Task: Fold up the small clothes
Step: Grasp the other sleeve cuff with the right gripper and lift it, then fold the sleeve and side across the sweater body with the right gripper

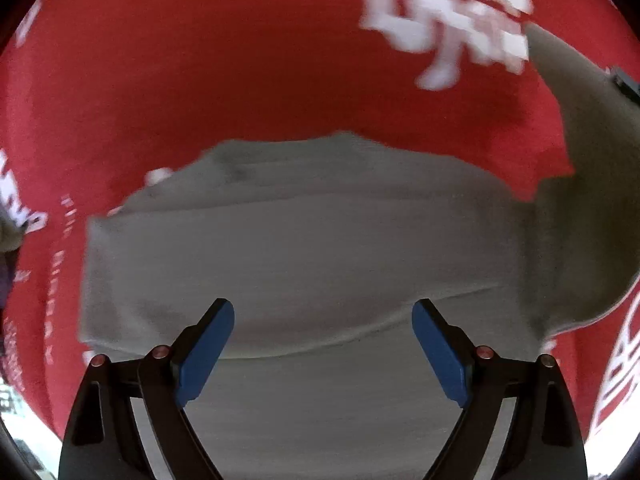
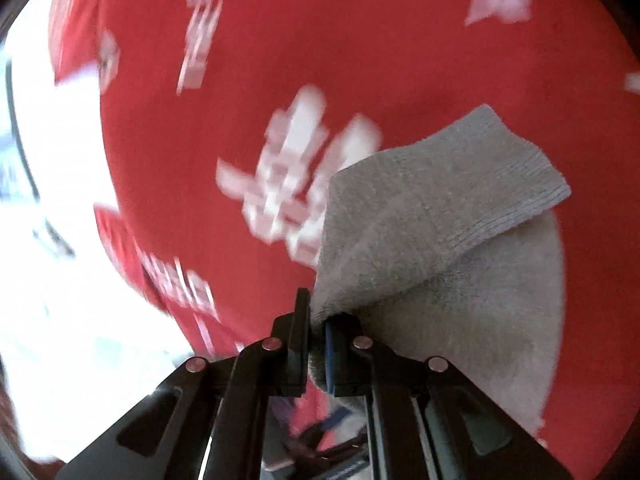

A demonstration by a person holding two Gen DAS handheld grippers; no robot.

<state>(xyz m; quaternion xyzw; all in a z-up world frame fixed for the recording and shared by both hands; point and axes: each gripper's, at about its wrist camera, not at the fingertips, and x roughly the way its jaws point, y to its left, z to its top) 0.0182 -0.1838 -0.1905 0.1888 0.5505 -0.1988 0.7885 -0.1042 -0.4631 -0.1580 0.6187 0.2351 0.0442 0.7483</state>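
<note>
- Left claw [image 1: 323, 346]: blue-padded fingers [image 1: 206, 354] spread wide, nothing between them, hovering over the grey knitted garment [image 1: 304, 248].
- Grey knitted garment lies on a red cloth with white printed characters [image 1: 248, 60] covering the worktop; one part runs up toward the right edge of the left wrist view.
- Right claw [image 2: 318, 340]: clamped tight on an edge of the same grey knit [image 2: 432, 216], lifting a ribbed corner that folds over the rest.
- Red cloth [image 2: 360, 40] fills the background behind it; both views motion-blurred.
- Bright washed-out area at left of right wrist view, unreadable.
</note>
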